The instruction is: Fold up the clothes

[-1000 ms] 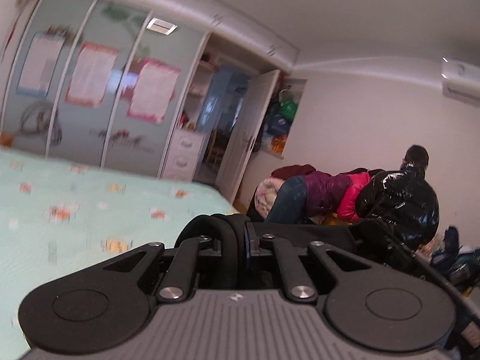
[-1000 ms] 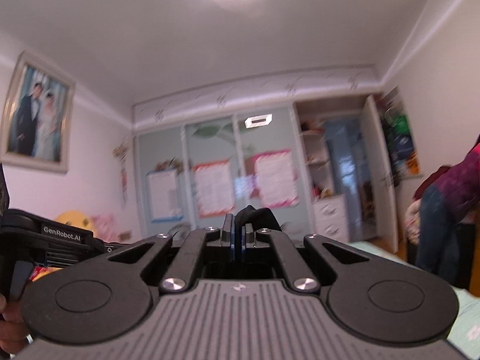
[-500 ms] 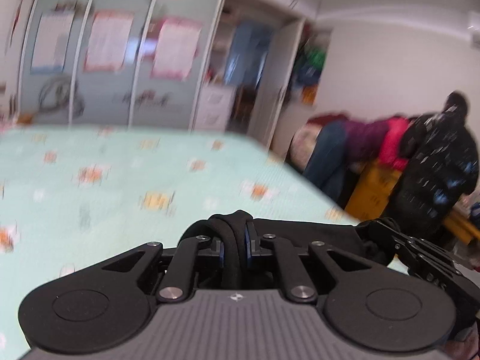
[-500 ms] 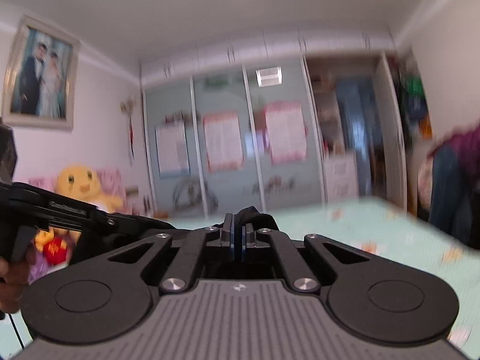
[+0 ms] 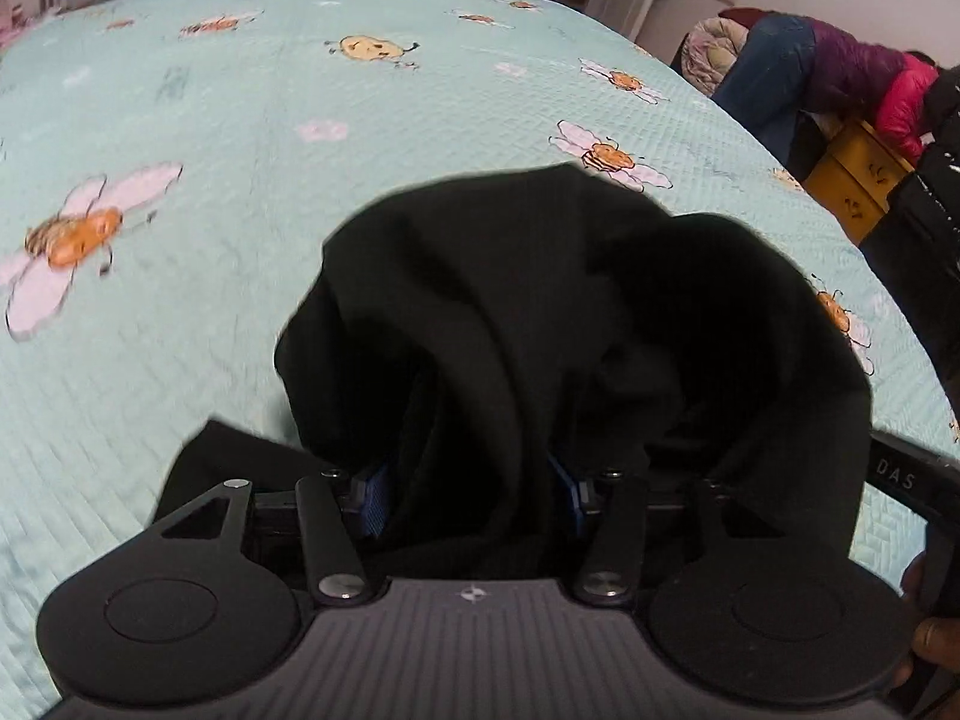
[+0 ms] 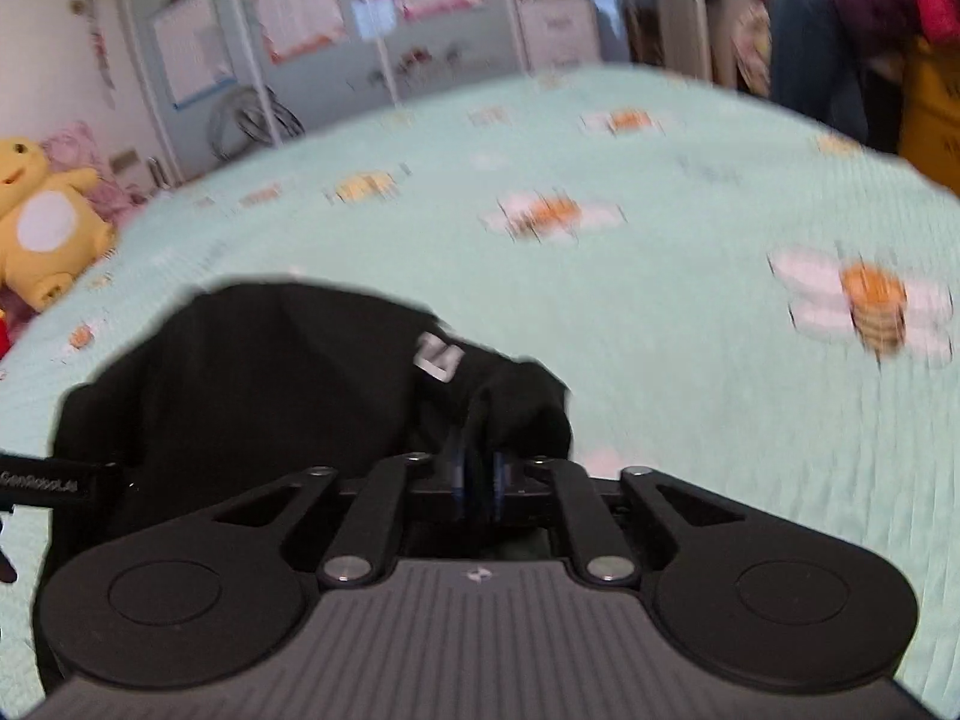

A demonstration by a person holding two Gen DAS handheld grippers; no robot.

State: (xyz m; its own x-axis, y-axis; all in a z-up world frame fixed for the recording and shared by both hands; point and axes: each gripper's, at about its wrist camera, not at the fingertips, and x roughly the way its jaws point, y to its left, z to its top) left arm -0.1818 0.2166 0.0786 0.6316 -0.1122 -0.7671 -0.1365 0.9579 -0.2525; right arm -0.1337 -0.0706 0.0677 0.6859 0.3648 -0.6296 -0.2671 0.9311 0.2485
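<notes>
A black garment [image 5: 540, 312] lies bunched on the mint bee-print bedspread [image 5: 240, 120] just ahead of both grippers. My left gripper [image 5: 471, 480] has its jaws spread apart, with black cloth draped loosely between and over the blue pads. My right gripper [image 6: 477, 474] is shut on a fold of the same black garment [image 6: 270, 384], which shows a small white label [image 6: 438, 357]. The garment spreads to the left of the right gripper.
A yellow plush toy [image 6: 42, 222] sits at the bed's far left. A person in jeans and a purple jacket [image 5: 810, 66] bends over beside a yellow box [image 5: 858, 174] at the right. Wardrobe doors [image 6: 300, 18] stand beyond the bed.
Both grippers tipped down from the room toward the bed. The black garment dropped onto the bedspread. The left jaws opened; the right stayed shut on the cloth.
</notes>
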